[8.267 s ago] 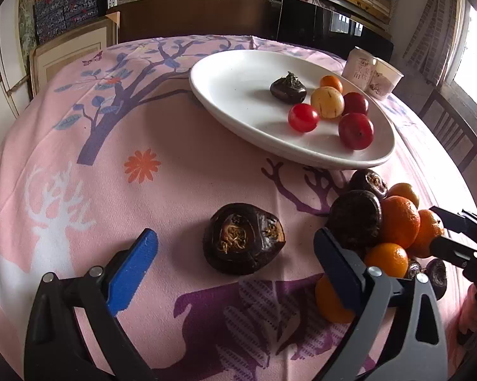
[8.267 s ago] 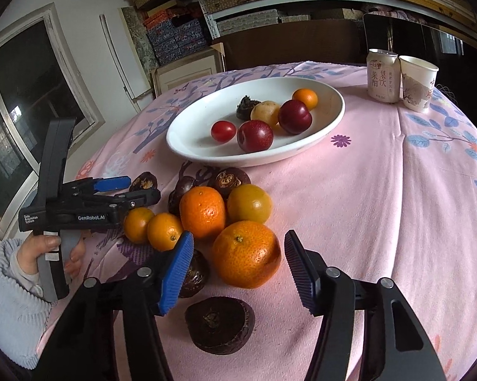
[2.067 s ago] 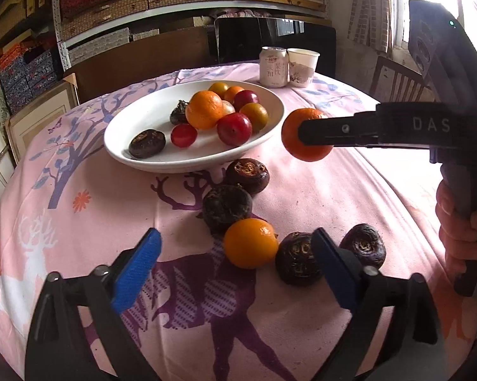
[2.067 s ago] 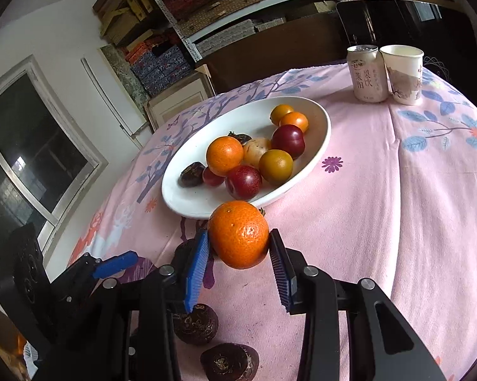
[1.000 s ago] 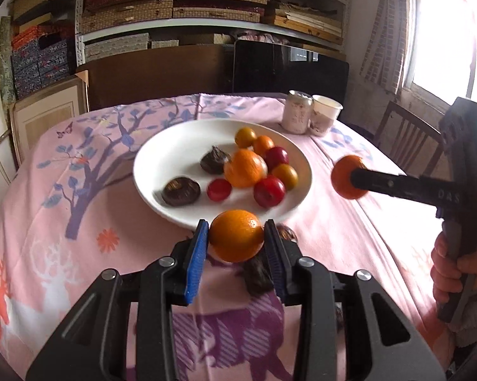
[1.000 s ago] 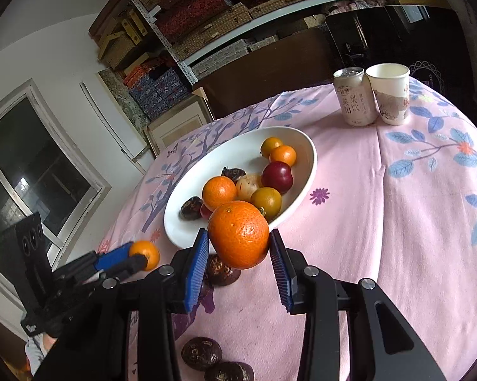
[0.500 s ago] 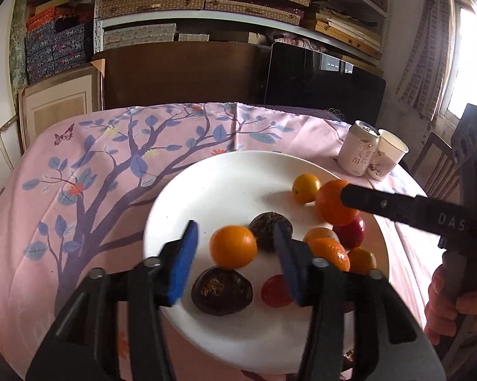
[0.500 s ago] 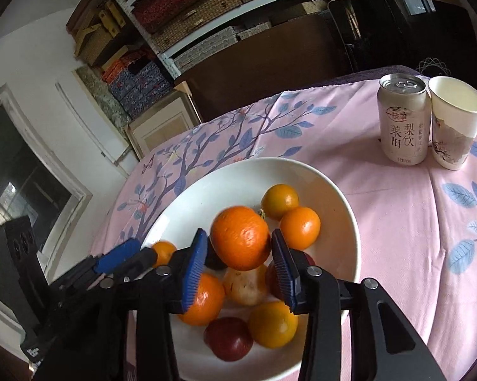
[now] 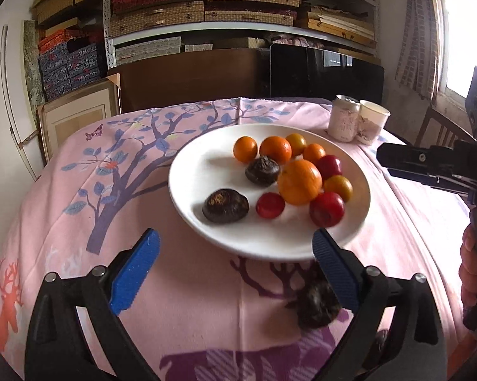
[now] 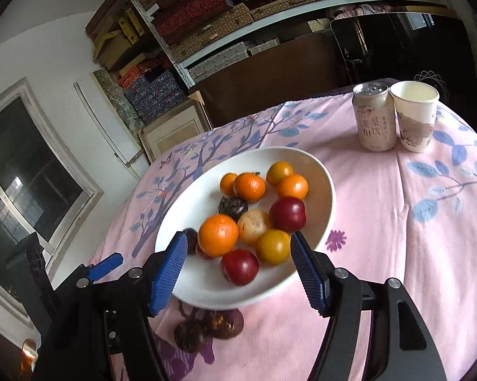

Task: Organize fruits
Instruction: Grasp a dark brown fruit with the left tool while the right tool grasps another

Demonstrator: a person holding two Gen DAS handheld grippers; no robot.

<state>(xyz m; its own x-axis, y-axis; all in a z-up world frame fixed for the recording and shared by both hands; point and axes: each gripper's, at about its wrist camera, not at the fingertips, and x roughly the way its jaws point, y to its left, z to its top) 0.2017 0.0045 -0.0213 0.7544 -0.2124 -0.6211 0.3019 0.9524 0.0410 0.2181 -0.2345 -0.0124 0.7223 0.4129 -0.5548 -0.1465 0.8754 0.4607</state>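
Currently both grippers are empty, jaws spread wide, held above the near edge of the white plate (image 9: 203, 146)

Left gripper (image 9: 235, 271): blue pads apart, nothing between them, pointing forward and slightly down at the plate's near rim; in the right wrist view it sits low at left (image 10: 106, 263), beside the plate

Right gripper (image 10: 238, 266): jaws wide, framing the near rim of the plate (image 10: 328, 190) from above. In the left wrist view its black body (image 9: 428, 165) reaches in level from the right, a hand (image 9: 474, 273) wrapped on the grip below; its fingertips are not visible there

Plate contents, all resting inside: a large orange (image 9: 299, 181) near centre, four smaller orange fruits at the far side, one yellow-orange fruit, two dark red plums, a small red fruit (image 9: 270, 205), two dark brown water chestnuts (image 9: 225, 205), and a pale yellow fruit (image 10: 254, 226) seen only from the right wrist

Still off the plate: dark chestnuts on the pink patterned surface (image 9: 63, 190), just in front of the near rim (image 10: 206, 327); one is blurred by the left gripper's right finger (image 9: 317, 308)

Far right of the surface: drink can (image 10: 374, 117) and paper cup (image 10: 415, 116), upright, touching
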